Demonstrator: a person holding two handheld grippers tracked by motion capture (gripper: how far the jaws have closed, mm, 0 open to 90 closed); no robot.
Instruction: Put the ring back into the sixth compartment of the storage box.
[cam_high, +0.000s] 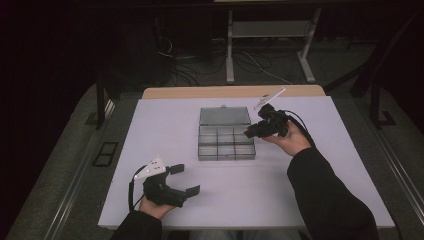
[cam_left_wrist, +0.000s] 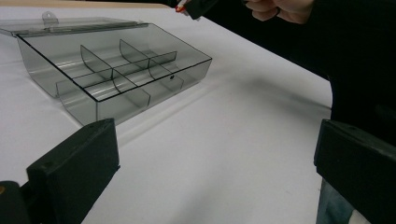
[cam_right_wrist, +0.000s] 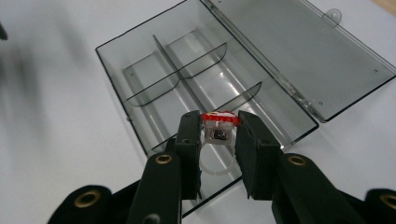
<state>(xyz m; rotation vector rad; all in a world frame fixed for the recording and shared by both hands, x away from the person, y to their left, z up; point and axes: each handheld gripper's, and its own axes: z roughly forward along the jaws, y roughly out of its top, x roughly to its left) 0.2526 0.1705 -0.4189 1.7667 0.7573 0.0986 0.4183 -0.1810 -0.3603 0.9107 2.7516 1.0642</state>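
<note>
A clear grey compartment box (cam_high: 226, 144) lies in the middle of the white table with its lid (cam_high: 224, 116) folded open behind it. My right gripper (cam_high: 248, 132) hovers at the box's right end, shut on a small ring with a red top (cam_right_wrist: 218, 118). In the right gripper view the ring hangs over an end compartment of the box (cam_right_wrist: 187, 60), between the jaws of my right gripper (cam_right_wrist: 219, 128). My left gripper (cam_high: 186, 179) rests near the table's front left, jaws wide apart with nothing between them (cam_left_wrist: 215, 135). The compartments of the box (cam_left_wrist: 116, 70) look bare.
The white table (cam_high: 310, 200) has a wooden strip (cam_high: 230, 92) along its far edge. A dark sleeve (cam_left_wrist: 355, 60) reaches across on the right of the left gripper view. Desk legs and cables (cam_high: 250, 60) stand on the dark floor beyond.
</note>
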